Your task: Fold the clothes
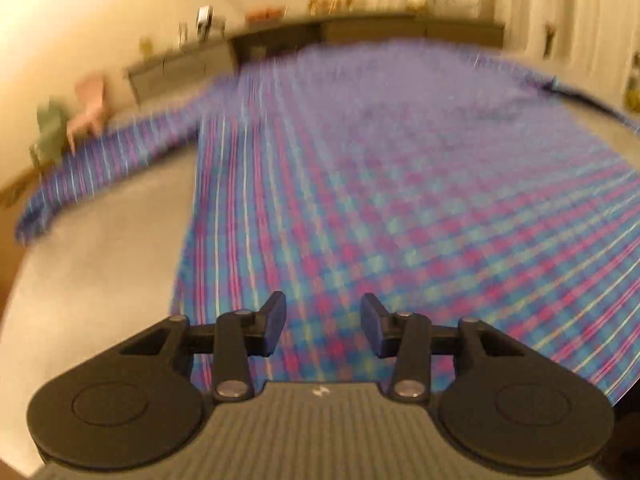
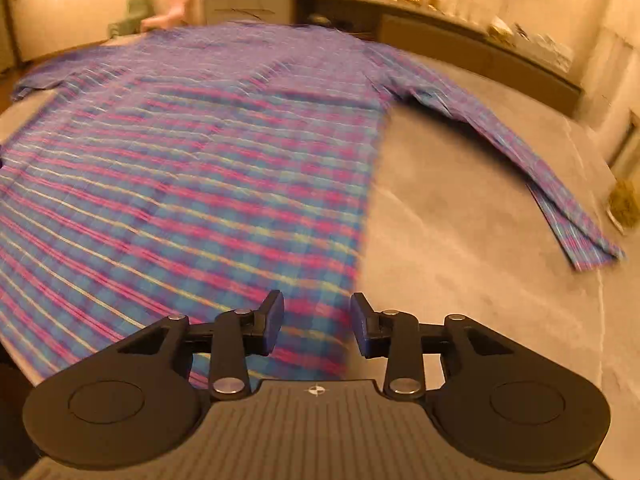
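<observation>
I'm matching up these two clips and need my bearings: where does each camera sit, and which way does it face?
Left wrist: on the left gripper, looking forward and down over the plaid shirt hem toward its left sleeve; both fingers show, apart.
Right wrist: on the right gripper, above the shirt's right edge, toward its right sleeve; both fingers show, apart.
Shared: the same shirt flat on a grey surface, the far sideboard.

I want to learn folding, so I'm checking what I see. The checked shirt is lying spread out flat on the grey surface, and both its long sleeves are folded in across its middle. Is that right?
Not quite. The checked shirt does lie spread out flat on the grey surface, but its sleeves are not folded in. The right wrist view shows one sleeve stretched out to the side, and the left wrist view shows the other sleeve stretched out too.
</observation>
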`<state>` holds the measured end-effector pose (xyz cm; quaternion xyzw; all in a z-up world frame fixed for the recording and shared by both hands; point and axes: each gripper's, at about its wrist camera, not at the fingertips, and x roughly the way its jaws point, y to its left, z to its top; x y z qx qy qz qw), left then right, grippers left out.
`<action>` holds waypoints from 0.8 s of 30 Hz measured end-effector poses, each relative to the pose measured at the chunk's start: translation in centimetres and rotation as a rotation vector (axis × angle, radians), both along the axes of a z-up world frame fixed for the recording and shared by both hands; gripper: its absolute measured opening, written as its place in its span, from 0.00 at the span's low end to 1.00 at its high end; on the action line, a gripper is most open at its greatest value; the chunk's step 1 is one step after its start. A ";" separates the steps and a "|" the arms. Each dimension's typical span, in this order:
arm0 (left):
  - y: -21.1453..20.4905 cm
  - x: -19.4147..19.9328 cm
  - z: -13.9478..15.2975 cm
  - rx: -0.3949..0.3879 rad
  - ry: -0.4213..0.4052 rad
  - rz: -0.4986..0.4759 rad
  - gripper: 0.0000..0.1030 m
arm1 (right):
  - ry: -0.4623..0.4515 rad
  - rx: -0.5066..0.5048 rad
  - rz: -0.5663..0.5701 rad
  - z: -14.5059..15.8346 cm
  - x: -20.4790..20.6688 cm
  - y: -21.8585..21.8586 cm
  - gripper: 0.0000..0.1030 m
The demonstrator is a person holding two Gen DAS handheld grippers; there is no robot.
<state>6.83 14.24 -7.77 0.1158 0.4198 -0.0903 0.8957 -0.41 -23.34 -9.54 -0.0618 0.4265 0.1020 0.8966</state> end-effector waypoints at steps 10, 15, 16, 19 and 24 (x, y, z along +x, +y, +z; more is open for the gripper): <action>-4.6 0.4 6.1 -0.007 -0.135 -0.124 0.55 | -0.127 0.733 -0.821 0.1 4.8 -21.0 0.81; -9.5 0.1 8.4 -0.035 -0.165 -0.266 0.60 | -0.161 0.907 -1.032 -2.1 7.0 -25.7 0.79; -10.5 0.2 8.3 -0.030 -0.163 -0.284 0.60 | -0.163 0.922 -1.048 -2.7 7.2 -26.1 0.77; -13.0 0.3 8.1 -0.023 -0.150 -0.330 0.60 | -0.160 0.962 -1.068 -4.2 8.0 -27.2 0.68; -16.1 1.7 7.7 -0.030 -0.120 -0.390 0.60 | -0.146 0.974 -1.045 -5.3 9.7 -28.2 0.53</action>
